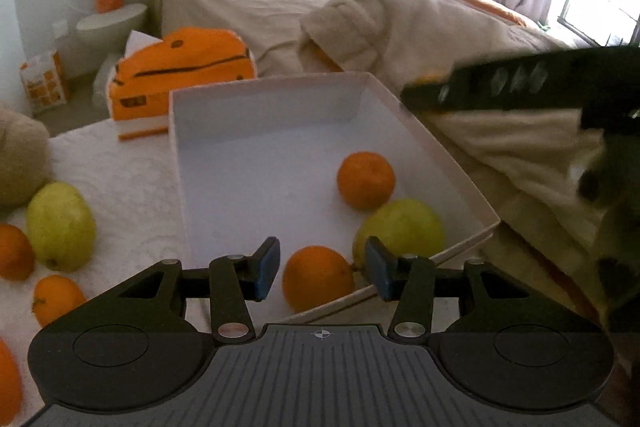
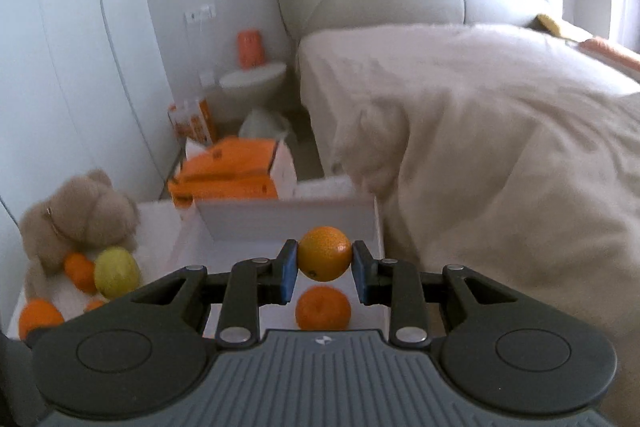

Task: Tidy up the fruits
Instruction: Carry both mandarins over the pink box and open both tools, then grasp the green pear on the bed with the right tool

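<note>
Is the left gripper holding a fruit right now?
No. The left gripper is open, with nothing pressed between its pads; the orange seen behind the gap lies in the white box.

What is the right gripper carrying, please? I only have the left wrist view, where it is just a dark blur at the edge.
Observer: The right gripper is shut on an orange, pinched between both pads.
Operator: Thank you. Where is it relative to the box?
Observer: It hangs above the white box, over a second orange lying inside.
Operator: And the beige shape at my left edge?
Observer: That is a teddy bear, sitting beside a green pear.
</note>
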The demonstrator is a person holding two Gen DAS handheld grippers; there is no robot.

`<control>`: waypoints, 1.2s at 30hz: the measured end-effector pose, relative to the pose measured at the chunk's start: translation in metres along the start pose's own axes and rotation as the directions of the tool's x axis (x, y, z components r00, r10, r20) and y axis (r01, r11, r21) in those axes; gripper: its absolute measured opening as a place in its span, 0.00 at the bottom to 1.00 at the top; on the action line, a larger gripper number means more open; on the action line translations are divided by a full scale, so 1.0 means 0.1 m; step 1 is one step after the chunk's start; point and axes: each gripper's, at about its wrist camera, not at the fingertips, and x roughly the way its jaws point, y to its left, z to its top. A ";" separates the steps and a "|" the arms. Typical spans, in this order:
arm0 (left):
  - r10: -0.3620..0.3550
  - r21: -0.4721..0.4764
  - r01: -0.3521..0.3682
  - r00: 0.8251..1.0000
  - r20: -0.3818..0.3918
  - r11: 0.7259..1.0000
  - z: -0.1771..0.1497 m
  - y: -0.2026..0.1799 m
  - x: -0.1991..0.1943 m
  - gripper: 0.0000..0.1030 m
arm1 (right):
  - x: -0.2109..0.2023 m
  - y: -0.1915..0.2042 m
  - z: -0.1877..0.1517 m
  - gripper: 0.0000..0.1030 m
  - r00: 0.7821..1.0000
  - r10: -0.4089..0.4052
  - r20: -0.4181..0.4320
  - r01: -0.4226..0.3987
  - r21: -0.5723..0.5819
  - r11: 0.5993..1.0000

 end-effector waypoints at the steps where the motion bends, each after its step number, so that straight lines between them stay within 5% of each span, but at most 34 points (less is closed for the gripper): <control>1: -0.009 -0.008 0.009 1.000 0.024 1.000 0.00 0.02 -0.04 0.50 | 0.05 0.02 -0.03 0.27 1.000 0.003 -0.016 -0.003 -0.002 1.000; 9: -0.002 -0.072 0.018 0.977 0.214 0.997 -0.17 0.26 -0.52 0.50 | 0.33 0.17 -0.19 0.28 0.996 0.013 -0.093 -0.016 -0.027 1.000; 13: 0.057 -0.136 -0.019 0.958 0.282 0.991 -0.45 0.44 -0.80 0.50 | 0.34 0.19 -0.23 0.41 0.994 0.023 -0.106 -0.026 -0.027 0.999; 22: 0.185 -0.280 -0.106 0.944 0.272 0.954 -1.15 0.91 -0.95 0.50 | 0.29 0.39 -0.28 0.47 0.991 0.059 -0.123 -0.065 -0.039 0.997; 28: 0.174 -0.395 -0.028 0.925 0.339 0.918 -1.42 1.13 -1.06 0.50 | 0.24 0.74 -0.31 0.54 0.983 0.131 -0.126 -0.144 -0.098 0.985; 36: 0.182 -0.366 -0.028 0.901 0.393 0.930 -1.50 1.04 -1.12 0.50 | 0.43 1.48 -0.28 0.57 0.955 0.215 -0.203 -0.256 -0.205 0.945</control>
